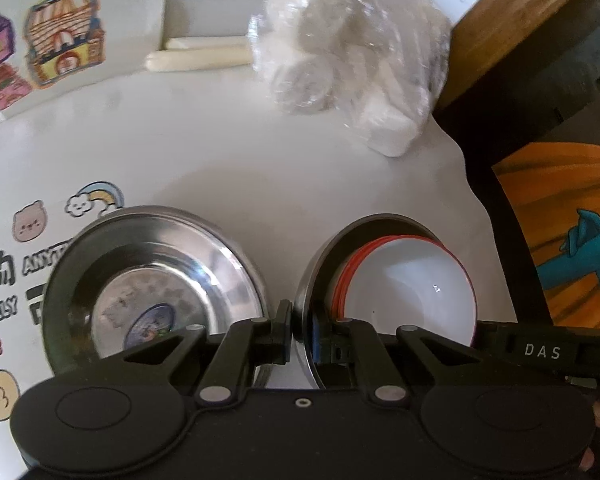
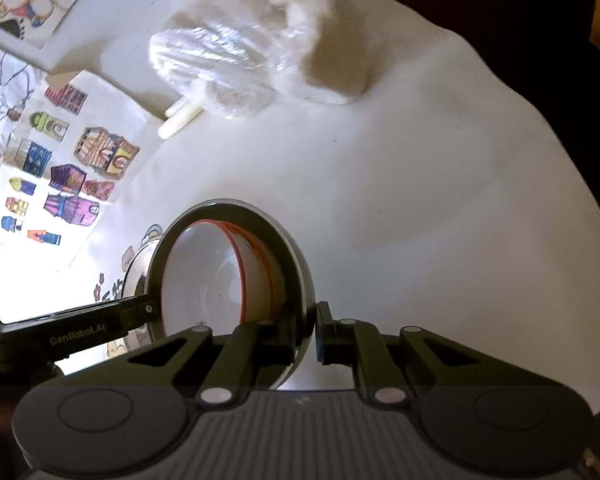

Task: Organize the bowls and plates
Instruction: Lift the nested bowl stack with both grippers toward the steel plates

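A steel bowl (image 1: 318,264) holds stacked white bowls with red rims (image 1: 412,284). My left gripper (image 1: 300,330) is shut on the steel bowl's left rim. My right gripper (image 2: 314,328) is shut on its right rim; the steel bowl (image 2: 296,256) and the white bowls (image 2: 216,276) show there too. The right gripper's arm (image 1: 540,350) reaches in at the right of the left wrist view. A steel plate (image 1: 156,272) with a sticker in its middle lies on the white table (image 1: 228,168), left of the bowl.
A clear bag of white rolls (image 1: 340,56) lies at the back, with two cream sticks (image 1: 204,54) beside it. Cartoon stickers (image 1: 60,36) cover the left of the table. The table's right edge (image 1: 464,168) drops to a dark area with an orange picture (image 1: 560,220).
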Motion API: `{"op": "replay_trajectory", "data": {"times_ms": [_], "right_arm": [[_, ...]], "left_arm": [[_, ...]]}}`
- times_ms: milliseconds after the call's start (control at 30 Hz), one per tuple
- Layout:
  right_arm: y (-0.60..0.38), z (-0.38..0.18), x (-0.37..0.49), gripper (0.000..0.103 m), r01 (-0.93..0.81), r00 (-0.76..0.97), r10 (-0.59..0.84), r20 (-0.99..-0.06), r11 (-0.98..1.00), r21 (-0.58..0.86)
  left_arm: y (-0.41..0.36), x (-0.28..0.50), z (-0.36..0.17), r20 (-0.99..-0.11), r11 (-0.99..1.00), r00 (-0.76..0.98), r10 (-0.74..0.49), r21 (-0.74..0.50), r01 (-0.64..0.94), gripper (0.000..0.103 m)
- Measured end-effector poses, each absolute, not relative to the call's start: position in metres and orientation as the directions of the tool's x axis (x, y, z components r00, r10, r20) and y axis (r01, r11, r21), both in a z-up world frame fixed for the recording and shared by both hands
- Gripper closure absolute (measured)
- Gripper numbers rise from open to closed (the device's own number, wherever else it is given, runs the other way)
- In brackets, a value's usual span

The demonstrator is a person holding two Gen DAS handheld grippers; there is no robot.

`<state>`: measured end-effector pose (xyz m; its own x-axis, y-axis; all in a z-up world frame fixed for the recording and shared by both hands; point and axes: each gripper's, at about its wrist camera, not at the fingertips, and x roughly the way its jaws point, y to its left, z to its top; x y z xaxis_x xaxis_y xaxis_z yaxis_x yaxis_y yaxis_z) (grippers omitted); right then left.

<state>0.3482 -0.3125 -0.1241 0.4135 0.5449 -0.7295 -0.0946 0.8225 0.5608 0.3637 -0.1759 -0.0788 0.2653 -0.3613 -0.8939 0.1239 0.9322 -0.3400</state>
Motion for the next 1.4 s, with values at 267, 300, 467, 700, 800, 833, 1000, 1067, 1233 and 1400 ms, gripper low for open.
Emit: {"op": "replay_trajectory", "data": {"times_ms": [267,300,467,700,800,833,1000,1067,1233,1400], "right_arm": [[-0.292,-0.119,0.35,0.092,-0.14,0.39,0.554,-0.735,0.825,0.548],[-0.291,-0.119,0.35,0.092,-0.145,0.388,0.555,-0.736,0.825,0.546],[-0.276,-0.115,0.355,0.092,-0.178,0.375,0.558,-0.741,0.827,0.533],[-0.258,-0.11,0.36,0.092,-0.226,0.349,0.566,-0.747,0.824,0.519],[-0.247,-0.108,0.362,0.092,-0.247,0.335,0.575,-0.747,0.818,0.519],[-0.242,-0.107,0.363,0.092,-0.257,0.33,0.577,-0.747,0.817,0.517],[-0.224,-0.106,0.368,0.092,-0.304,0.307,0.586,-0.75,0.807,0.506],[-0.216,-0.106,0.37,0.092,-0.32,0.297,0.589,-0.751,0.803,0.503],[-0.199,-0.109,0.375,0.092,-0.356,0.27,0.595,-0.757,0.792,0.496],[-0.184,-0.111,0.377,0.092,-0.381,0.247,0.599,-0.762,0.783,0.492]], "left_arm": [[-0.154,0.359,-0.076,-0.891,0.936,0.288,-0.351,-0.344,0.077,0.096],[-0.151,0.358,-0.076,-0.891,0.936,0.292,-0.349,-0.344,0.072,0.096],[-0.138,0.356,-0.075,-0.889,0.939,0.308,-0.338,-0.343,0.04,0.096],[-0.119,0.352,-0.077,-0.892,0.94,0.321,-0.318,-0.342,-0.017,0.096],[-0.109,0.349,-0.075,-0.893,0.941,0.332,-0.303,-0.335,-0.043,0.096],[-0.105,0.349,-0.075,-0.894,0.941,0.335,-0.297,-0.333,-0.054,0.096],[-0.087,0.342,-0.075,-0.897,0.939,0.349,-0.272,-0.327,-0.107,0.096],[-0.08,0.341,-0.076,-0.898,0.937,0.353,-0.263,-0.325,-0.129,0.096],[-0.065,0.337,-0.077,-0.901,0.931,0.362,-0.241,-0.32,-0.177,0.096],[-0.053,0.333,-0.079,-0.902,0.923,0.37,-0.223,-0.318,-0.216,0.096]]}}
